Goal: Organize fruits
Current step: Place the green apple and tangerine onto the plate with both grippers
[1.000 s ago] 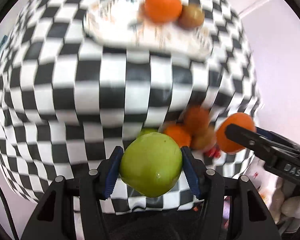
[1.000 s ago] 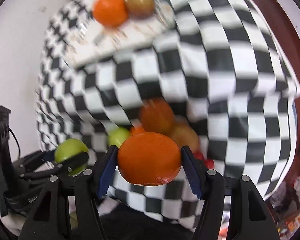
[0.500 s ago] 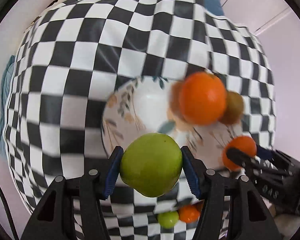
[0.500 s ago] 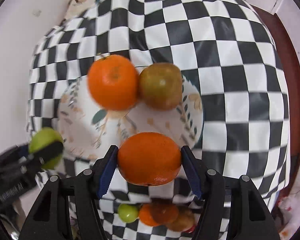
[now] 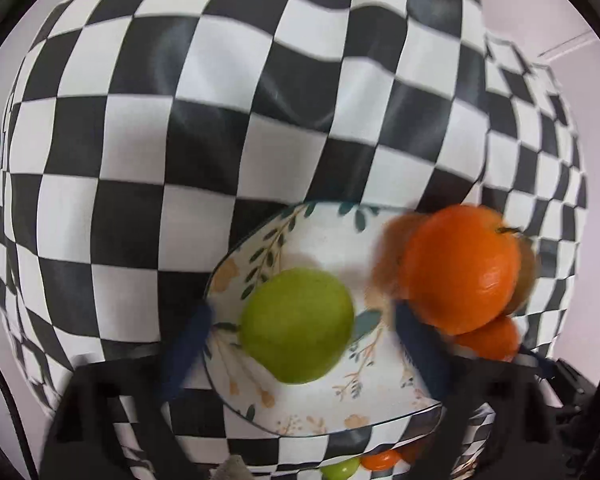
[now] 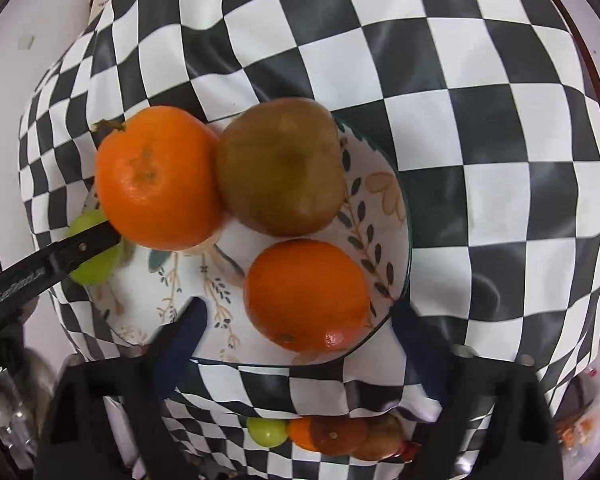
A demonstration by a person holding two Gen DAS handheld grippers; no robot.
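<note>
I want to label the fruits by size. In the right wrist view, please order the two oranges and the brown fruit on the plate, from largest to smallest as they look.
1. Far orange and brown fruit: look alike, no ranking.
2. Near orange: looks somewhat smaller, though nearer the camera, so probably truly smaller.

A green apple (image 5: 298,326) sits on the leaf-patterned plate (image 6: 384,196), near a stemmed orange (image 6: 156,178) touching a brownish fruit (image 6: 280,168), a second orange (image 6: 306,294) in front; more small fruits (image 6: 324,434) lie below the plate's near edge
</note>
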